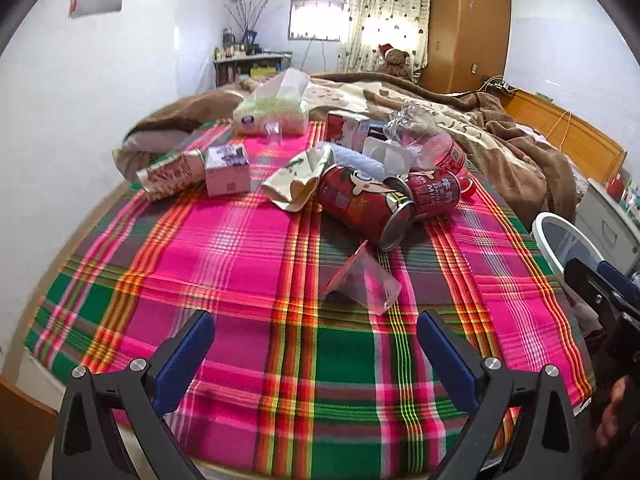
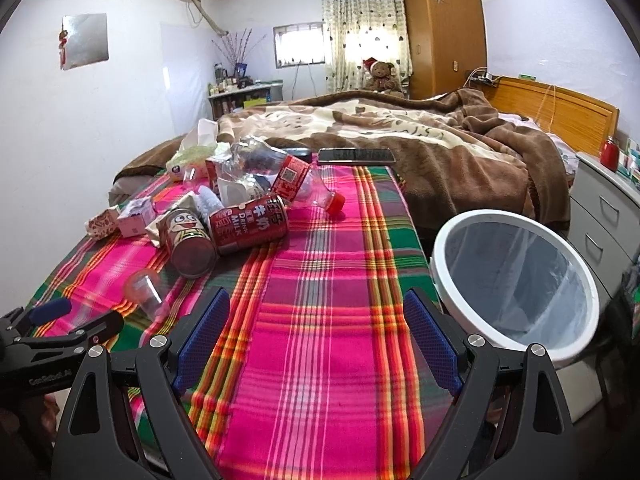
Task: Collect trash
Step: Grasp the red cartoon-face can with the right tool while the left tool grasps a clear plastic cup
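Trash lies on a plaid cloth [image 1: 248, 264] over the bed: two red cans [image 1: 360, 204] [image 2: 248, 224], a crushed clear bottle with a red cap [image 2: 296, 184], a clear plastic cup [image 1: 360, 280] [image 2: 144, 288], small boxes [image 1: 226, 170] and wrappers [image 1: 298, 180]. A white-rimmed trash bin [image 2: 516, 280] stands beside the bed at right, its rim also in the left wrist view [image 1: 560, 240]. My left gripper [image 1: 316, 344] is open and empty, just short of the cup. My right gripper [image 2: 316, 324] is open and empty over bare cloth, left of the bin.
A tissue pack [image 1: 272, 108] and a phone [image 2: 356, 155] lie at the cloth's far edge. A brown blanket [image 2: 440, 148] covers the rest of the bed. A white drawer unit [image 2: 608, 208] stands behind the bin, a wardrobe [image 2: 444, 28] and teddy bear [image 2: 380, 74] at the back.
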The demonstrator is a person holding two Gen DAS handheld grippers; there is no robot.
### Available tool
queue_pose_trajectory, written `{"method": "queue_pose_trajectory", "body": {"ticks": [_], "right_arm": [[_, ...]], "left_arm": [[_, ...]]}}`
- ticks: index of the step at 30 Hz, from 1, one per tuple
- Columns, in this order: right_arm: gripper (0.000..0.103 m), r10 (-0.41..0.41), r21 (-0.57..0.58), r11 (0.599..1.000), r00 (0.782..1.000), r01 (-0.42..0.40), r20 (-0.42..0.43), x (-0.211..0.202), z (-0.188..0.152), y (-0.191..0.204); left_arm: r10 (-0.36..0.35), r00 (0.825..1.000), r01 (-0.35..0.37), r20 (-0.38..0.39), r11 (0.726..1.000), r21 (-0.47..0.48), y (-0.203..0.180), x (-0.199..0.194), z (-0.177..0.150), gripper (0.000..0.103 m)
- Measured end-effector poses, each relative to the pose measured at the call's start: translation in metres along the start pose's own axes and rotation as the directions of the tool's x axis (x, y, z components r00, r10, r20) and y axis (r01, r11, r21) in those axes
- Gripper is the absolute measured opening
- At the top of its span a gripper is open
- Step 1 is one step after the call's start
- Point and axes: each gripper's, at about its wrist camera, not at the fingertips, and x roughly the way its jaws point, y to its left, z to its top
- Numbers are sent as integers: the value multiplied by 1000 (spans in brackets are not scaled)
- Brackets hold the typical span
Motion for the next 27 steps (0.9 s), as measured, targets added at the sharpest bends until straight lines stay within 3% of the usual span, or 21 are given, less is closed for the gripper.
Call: {"method": "queue_pose_trajectory", "body": {"ticks": [4, 6, 11, 16, 18, 20, 22, 27], "right_arm": [[90, 20, -2, 1000, 1000, -20, -1, 14, 9, 4], [90, 33, -16, 999, 999, -33, -6, 20, 14, 9], [90, 77, -44, 996, 997, -78, -14, 32, 23, 21], [90, 106, -54, 993, 994, -108, -30, 44, 33, 34], [90, 117, -69, 990, 993, -119, -36, 47, 36, 40], [90, 129, -89, 987, 991, -132, -41, 51, 39, 46], [90, 138, -99, 985, 989, -143, -52, 56, 42, 51], [89, 184, -101, 976, 979, -193, -91, 68, 45, 59]], "left_arm": [[-37, 999, 37, -25, 999, -10, 2, 16, 4, 101], [-46, 997, 45, -54, 999, -17, 1, 28, 7, 93], [-104, 991, 99, -88, 993, -62, 2, 46, 14, 90], [-135, 986, 126, -100, 988, -92, 4, 57, 21, 75], [-127, 985, 117, -115, 989, -88, 6, 59, 22, 59], [-142, 983, 132, -116, 987, -94, 12, 58, 22, 55], [-169, 978, 156, -123, 981, -112, 21, 58, 25, 53], [-148, 982, 135, -116, 984, -118, 36, 58, 27, 53]]}}
